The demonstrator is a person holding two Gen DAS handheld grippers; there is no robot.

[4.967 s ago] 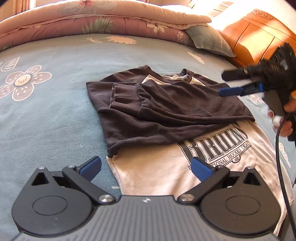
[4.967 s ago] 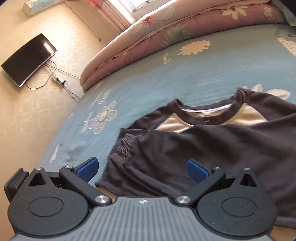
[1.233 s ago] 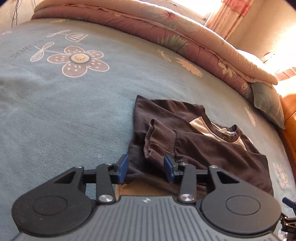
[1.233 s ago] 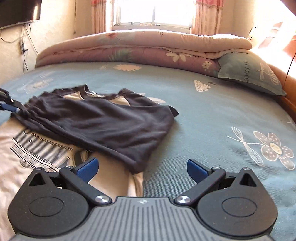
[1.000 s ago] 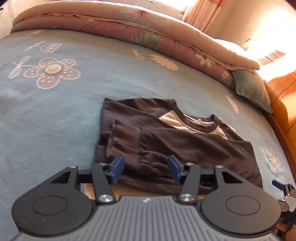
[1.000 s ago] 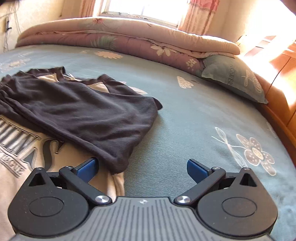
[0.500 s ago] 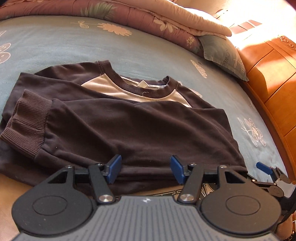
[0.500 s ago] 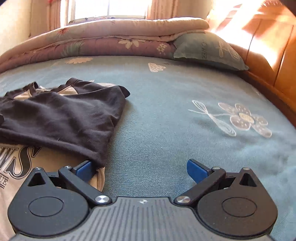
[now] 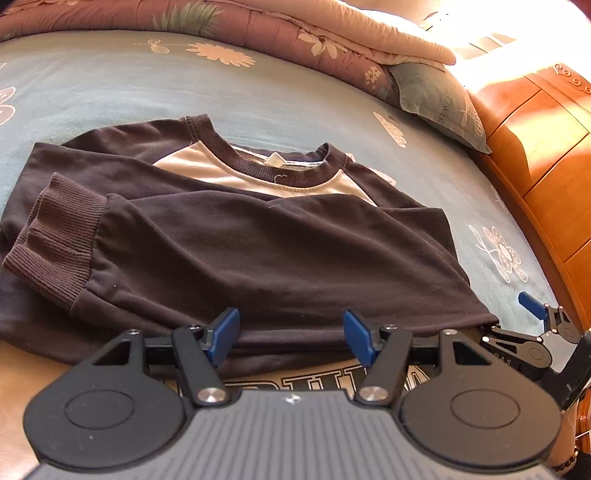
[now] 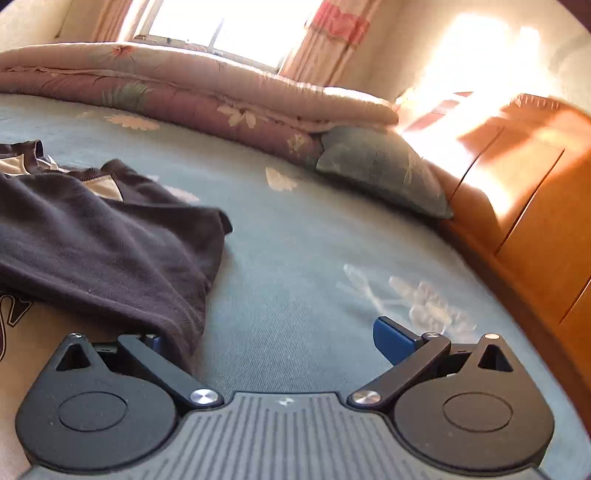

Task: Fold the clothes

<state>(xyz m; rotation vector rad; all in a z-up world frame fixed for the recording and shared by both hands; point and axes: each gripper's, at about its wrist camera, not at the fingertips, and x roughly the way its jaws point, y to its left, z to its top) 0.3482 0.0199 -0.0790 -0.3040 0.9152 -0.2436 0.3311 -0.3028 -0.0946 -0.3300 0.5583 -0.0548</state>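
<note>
Teal sheet [image 9: 110, 85]: covers the bed, printed with pale flowers; it carries the garment.
Shirt [image 9: 266, 236]: dark brown, with a cream chest panel and ribbed collar, lying flat on the sheet near the bed's middle; both sleeves are folded across the chest, one over the other.
Cuff [image 9: 55, 251]: ribbed, at the left end of the upper sleeve, resting on the shirt's left side.
Print [image 9: 314, 382]: dark block lettering on the cream front, only a strip visible below the sleeves (most of it is hidden behind the left gripper's body).
Left gripper [image 9: 291, 338]: low over the lower edge of the folded sleeves, jaws opening, about half spread; the sleeve edge lies between the blue pads [image 9: 223, 334] but they do not press on it.
Right gripper [image 10: 269, 338]: at the shirt's right side, jaws spread wide; its left pad is tucked under the drooping sleeve corner, its right pad [image 10: 395, 338] stands over bare sheet. Nothing is clamped.
Right gripper, seen from the left camera [image 9: 513, 326]: its near finger lies against the shirt's right corner.
Quilt [image 10: 184, 92]: pink and mauve, folded along the far edge of the bed.
Pillow [image 10: 384, 173]: grey-green, against the quilt's right end.
Headboard [image 10: 524, 206]: orange wood, in strong sunlight, along the bed's right side.
Window [image 10: 221, 26]: bright, with pink curtains, behind the quilt.
</note>
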